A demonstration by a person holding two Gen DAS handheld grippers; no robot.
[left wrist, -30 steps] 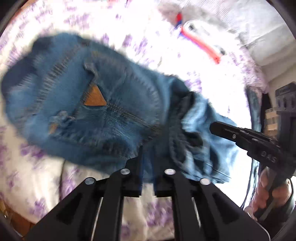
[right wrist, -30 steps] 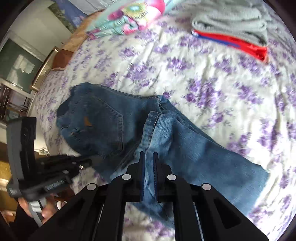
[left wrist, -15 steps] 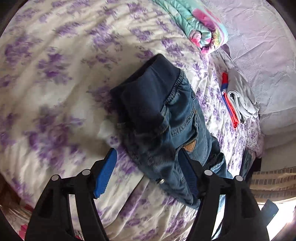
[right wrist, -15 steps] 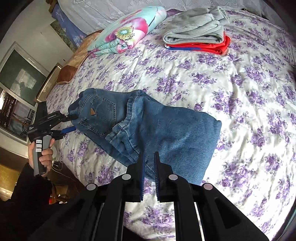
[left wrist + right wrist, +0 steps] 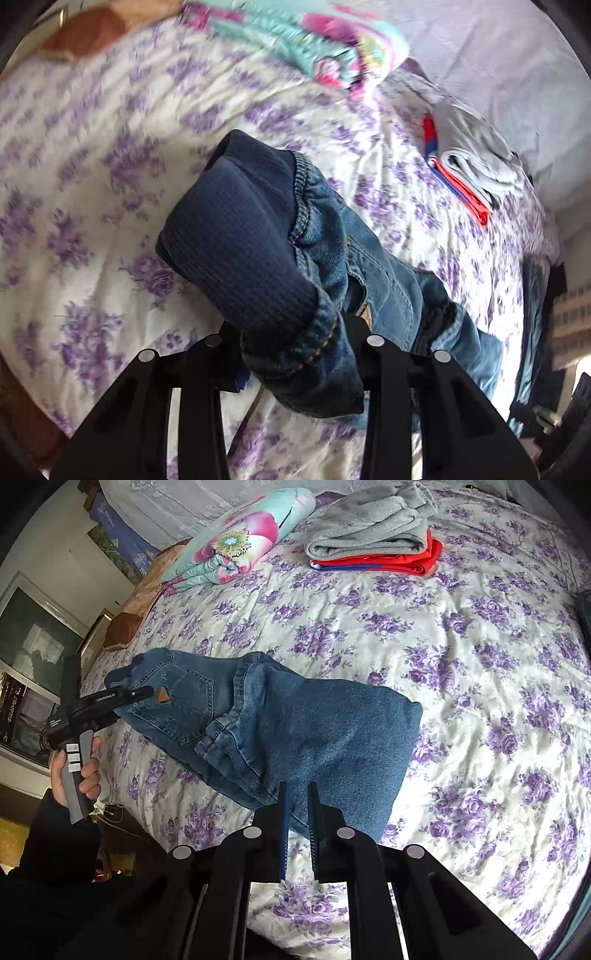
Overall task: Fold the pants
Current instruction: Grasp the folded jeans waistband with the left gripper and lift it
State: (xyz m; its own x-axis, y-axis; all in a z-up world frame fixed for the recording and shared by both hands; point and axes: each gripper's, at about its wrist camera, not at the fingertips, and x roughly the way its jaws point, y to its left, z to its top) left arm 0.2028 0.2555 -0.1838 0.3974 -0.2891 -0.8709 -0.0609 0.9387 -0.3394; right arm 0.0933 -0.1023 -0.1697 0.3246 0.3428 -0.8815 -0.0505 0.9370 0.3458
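The blue jeans lie folded on the flowered bedspread, waist end to the left, folded legs on top to the right. In the left wrist view the dark waistband fills the gap between the fingers of my left gripper, which has closed in on the waist corner. The left gripper also shows in the right wrist view at the waist. My right gripper is nearly shut, with the near edge of the folded legs between its fingers.
A folded grey garment on red clothing lies at the far side of the bed. A rolled flowered quilt lies beside it. A brown cushion is at the left bed edge, with furniture beyond.
My left gripper has closed from wide open onto the waistband and moved in over it. The right gripper has stayed closed at the folded legs' near edge.
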